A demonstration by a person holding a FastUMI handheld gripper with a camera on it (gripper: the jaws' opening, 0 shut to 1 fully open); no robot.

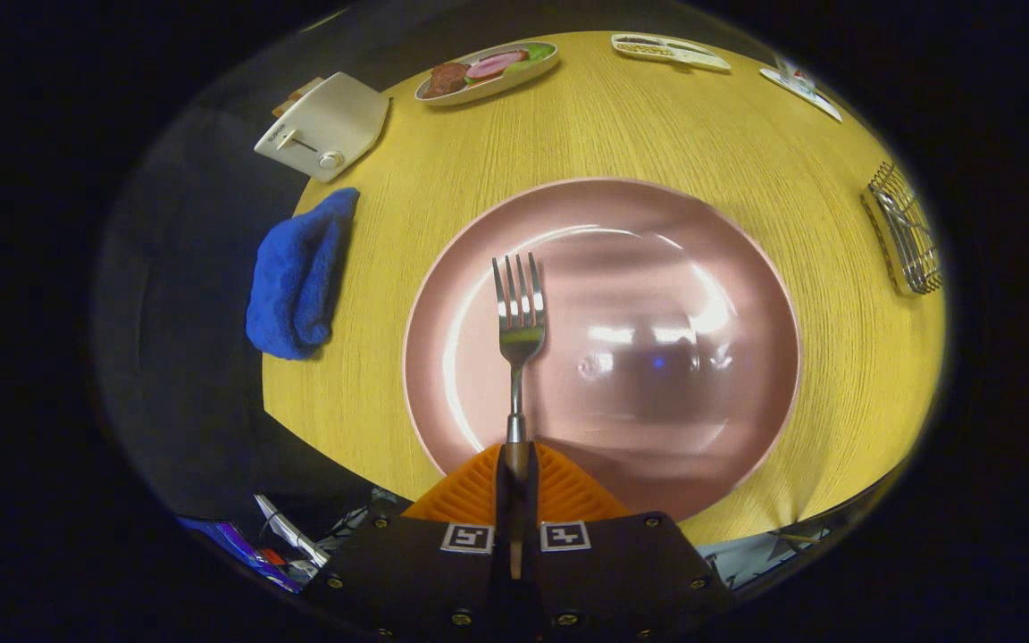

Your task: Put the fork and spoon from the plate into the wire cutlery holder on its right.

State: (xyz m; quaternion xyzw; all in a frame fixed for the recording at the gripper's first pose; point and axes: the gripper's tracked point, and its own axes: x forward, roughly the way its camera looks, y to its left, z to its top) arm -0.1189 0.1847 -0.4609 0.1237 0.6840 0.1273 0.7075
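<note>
Hand-held gripper (515,464) closed down on the handle of the fork (519,326); both fingers press the handle from either side, almost no gap between them. Fork points straight ahead, tines far, over the left half of the pink plate (747,295); whether the tines ride clear of the plate surface or touch it cannot be told. No spoon lies on the plate. Wire cutlery holder (906,230) stands on the bench (657,134) to the right of the plate, well apart from the fork; thin metal pieces inside it may be a utensil, too small to tell. Risks, as judgement: grip is near the handle end, so the long heavy head could pivot or droop between the fingers during the swing right; smooth metal may slip out if the squeeze eases. At the holder the tines could catch on the wire rim or mesh, or the fork could knock the light holder over or shove it toward the right bench edge. Dropping it from height could bounce it out. Beyond: blue cloth (296,277) left of the plate, white toaster (325,125) far left, oval dish of food (488,71) far, two flat cards (671,51) at the far right. Writing: toaster carries a small mark, unreadable; cards show print too small to read; fingers bear two square coded tags, no text.
</note>
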